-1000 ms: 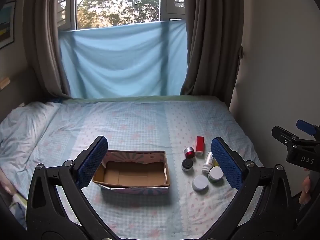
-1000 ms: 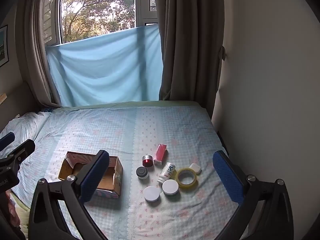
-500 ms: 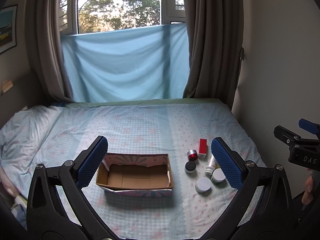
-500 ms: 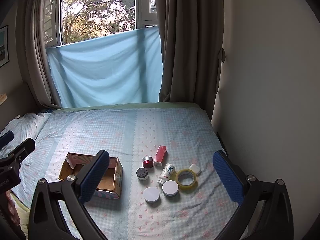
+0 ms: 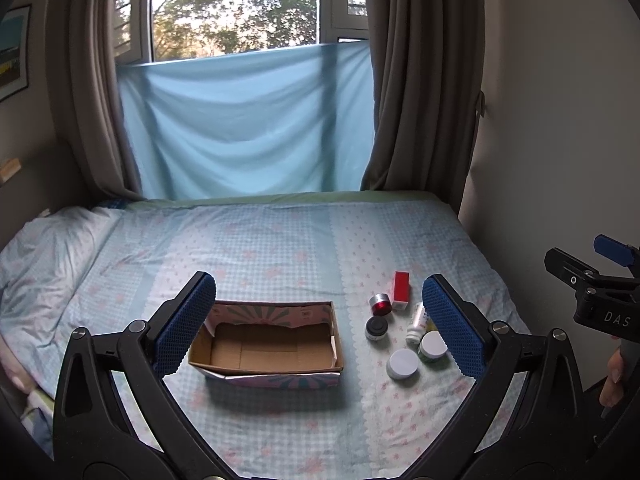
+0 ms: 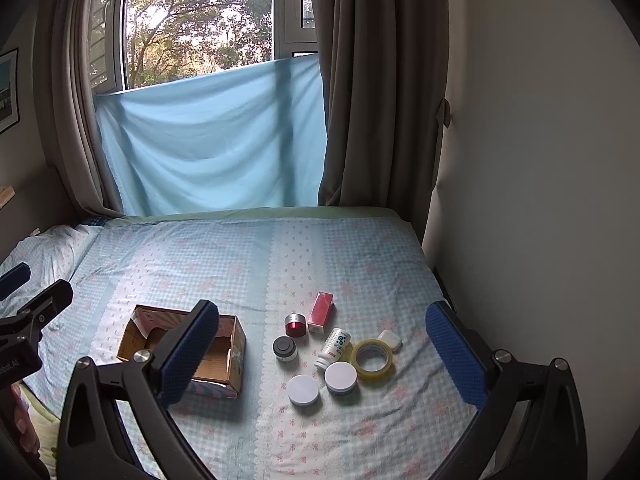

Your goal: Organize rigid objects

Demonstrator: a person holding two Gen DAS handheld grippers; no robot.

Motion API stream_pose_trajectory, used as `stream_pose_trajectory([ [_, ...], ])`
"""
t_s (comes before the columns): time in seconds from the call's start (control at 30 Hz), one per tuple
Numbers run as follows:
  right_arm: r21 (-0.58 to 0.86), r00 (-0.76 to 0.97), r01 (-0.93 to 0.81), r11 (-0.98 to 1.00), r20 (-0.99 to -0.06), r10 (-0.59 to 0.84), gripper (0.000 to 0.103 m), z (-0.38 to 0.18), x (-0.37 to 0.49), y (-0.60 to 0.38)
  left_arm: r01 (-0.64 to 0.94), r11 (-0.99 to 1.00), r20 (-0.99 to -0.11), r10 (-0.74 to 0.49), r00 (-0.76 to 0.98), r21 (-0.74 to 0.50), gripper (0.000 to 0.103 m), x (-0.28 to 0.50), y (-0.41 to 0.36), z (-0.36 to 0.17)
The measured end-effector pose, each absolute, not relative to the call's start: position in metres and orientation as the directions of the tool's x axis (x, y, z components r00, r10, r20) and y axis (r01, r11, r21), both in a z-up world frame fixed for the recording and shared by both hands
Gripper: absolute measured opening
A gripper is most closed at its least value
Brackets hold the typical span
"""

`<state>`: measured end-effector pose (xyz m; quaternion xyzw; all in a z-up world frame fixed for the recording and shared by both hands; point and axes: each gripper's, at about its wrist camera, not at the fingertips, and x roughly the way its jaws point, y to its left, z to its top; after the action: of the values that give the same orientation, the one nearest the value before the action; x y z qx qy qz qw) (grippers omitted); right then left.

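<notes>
An open empty cardboard box (image 5: 267, 342) (image 6: 224, 354) lies on the bed. To its right lies a cluster: a red box (image 6: 321, 312), a red-topped jar (image 6: 295, 324), a dark jar (image 6: 285, 349), a white bottle on its side (image 6: 333, 347), a roll of yellow tape (image 6: 372, 359), a small white case (image 6: 389, 339) and two white-lidded jars (image 6: 304, 389) (image 6: 340, 377). My left gripper (image 5: 318, 326) is open and empty above the box. My right gripper (image 6: 324, 354) is open and empty above the cluster.
The bed (image 6: 224, 264) has a blue checked sheet, with a pillow (image 5: 44, 248) at the left. A wall (image 6: 540, 200) runs close along the bed's right side. A curtained window (image 5: 240, 120) stands behind the bed.
The left wrist view has tilted up a little, so the box and the cluster sit lower in it. The right gripper has hardly moved. Both grippers stay open.
</notes>
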<state>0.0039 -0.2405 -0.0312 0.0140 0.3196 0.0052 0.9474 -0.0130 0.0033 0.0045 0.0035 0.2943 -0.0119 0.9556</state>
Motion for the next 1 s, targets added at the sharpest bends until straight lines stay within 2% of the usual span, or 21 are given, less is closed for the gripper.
stream_pose_trajectory([
  [1.0,0.044,0.79,0.006,0.999,-0.612,0.022,0.103,-0.0313,0.0003,-0.2344,0.039,0.999,-0.557,-0.035,0.83,-0.005,0.102,-0.0141,0.0056,0.0044],
])
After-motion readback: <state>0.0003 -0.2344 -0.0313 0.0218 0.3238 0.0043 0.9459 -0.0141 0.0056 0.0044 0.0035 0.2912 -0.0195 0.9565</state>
